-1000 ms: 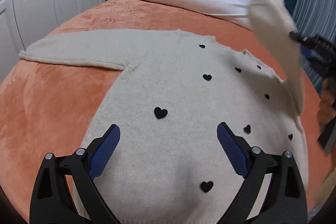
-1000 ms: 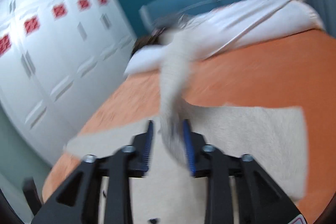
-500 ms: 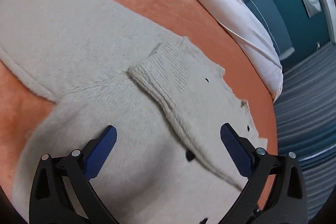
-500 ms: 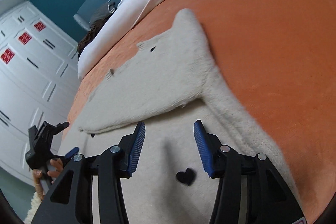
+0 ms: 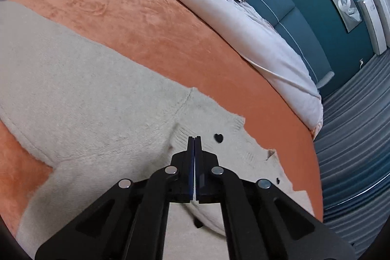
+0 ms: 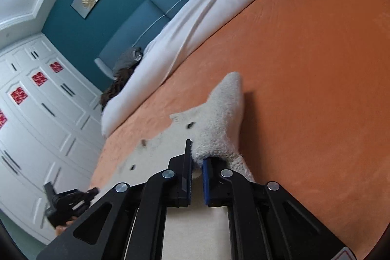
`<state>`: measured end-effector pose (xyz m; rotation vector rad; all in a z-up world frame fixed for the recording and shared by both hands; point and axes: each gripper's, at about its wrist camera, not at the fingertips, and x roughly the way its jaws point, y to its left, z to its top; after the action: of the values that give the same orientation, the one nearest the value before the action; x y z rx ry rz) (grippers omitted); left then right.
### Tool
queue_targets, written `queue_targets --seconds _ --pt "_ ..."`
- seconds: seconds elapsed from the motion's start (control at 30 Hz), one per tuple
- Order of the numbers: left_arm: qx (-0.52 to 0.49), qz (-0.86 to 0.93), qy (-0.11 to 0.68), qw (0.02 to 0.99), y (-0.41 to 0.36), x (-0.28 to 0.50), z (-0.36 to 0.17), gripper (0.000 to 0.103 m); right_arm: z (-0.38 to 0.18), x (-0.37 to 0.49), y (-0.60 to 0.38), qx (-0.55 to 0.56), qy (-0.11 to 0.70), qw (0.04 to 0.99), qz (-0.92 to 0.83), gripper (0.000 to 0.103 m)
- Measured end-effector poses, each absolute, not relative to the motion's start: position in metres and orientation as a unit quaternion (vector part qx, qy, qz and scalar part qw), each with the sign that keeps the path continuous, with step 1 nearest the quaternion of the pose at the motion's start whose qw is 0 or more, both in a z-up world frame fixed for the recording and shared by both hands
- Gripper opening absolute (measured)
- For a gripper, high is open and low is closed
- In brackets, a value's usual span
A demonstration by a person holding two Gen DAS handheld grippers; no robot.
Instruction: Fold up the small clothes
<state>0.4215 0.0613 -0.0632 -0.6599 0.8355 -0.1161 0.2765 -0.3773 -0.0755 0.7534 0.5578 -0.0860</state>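
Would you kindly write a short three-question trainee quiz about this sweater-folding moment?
1. True or false: the left tool is wide open above the sweater.
2. What is the right tool shut on? A) a pillow B) a fold of the sweater C) nothing
3. Fill in: the sweater lies on an ____ blanket.

Key: 1 false, its fingers are closed together; 2 B; 3 orange.

Cream sweater with black hearts, spread flat, one sleeve folded in
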Motion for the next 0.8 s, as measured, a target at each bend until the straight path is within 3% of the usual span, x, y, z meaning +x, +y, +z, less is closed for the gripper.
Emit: queue_targets --seconds 0.07,0.1,0.2,0.27,0.43,0.5,0.57,0.73,0.8 --pt "-0.330 -0.053 0.438 0.835 0.064 0.425 -0.087 0.000 -0.116 0.293 -0.388 0.348 0.356 0.864 -0.078 0.006" --pt "-0.351 -0.054 0.447 0.821 0.067 0.424 -0.096 0.000 -0.136 0.293 -0.393 0.375 0.370 0.847 -0.065 0.004" --pt "-0.370 -0.058 0.435 0.819 0.067 0.412 -0.097 0.002 -0.119 0.291 -0.389 0.357 0.359 0.860 -0.064 0.006" --pt "-0.368 -0.063 0.435 0.819 0.061 0.413 -0.095 0.028 -0.118 0.296 -0.378 0.327 0.368 0.868 -0.069 0.006" --pt "-0.382 -0.061 0.444 0.809 0.046 0.423 -0.098 0.048 -0.130 0.281 -0.391 0.360 0.347 0.864 -0.057 0.006" --pt "-0.375 -0.069 0.454 0.805 0.038 0.430 -0.103 0.046 -0.129 0.282 -0.394 0.368 0.342 0.863 -0.053 0.006" --pt "-0.362 -0.081 0.466 0.803 0.033 0.434 -0.107 0.005 -0.129 0.277 -0.397 0.369 0.343 0.862 -0.052 0.007" --pt "-0.337 -0.083 0.446 0.825 0.041 0.431 -0.094 0.004 -0.100 0.259 -0.406 0.342 0.301 0.889 -0.045 0.006" --pt "-0.314 -0.075 0.469 0.822 0.038 0.434 -0.106 0.004 -0.130 0.277 -0.409 0.323 0.380 0.864 -0.069 0.004"
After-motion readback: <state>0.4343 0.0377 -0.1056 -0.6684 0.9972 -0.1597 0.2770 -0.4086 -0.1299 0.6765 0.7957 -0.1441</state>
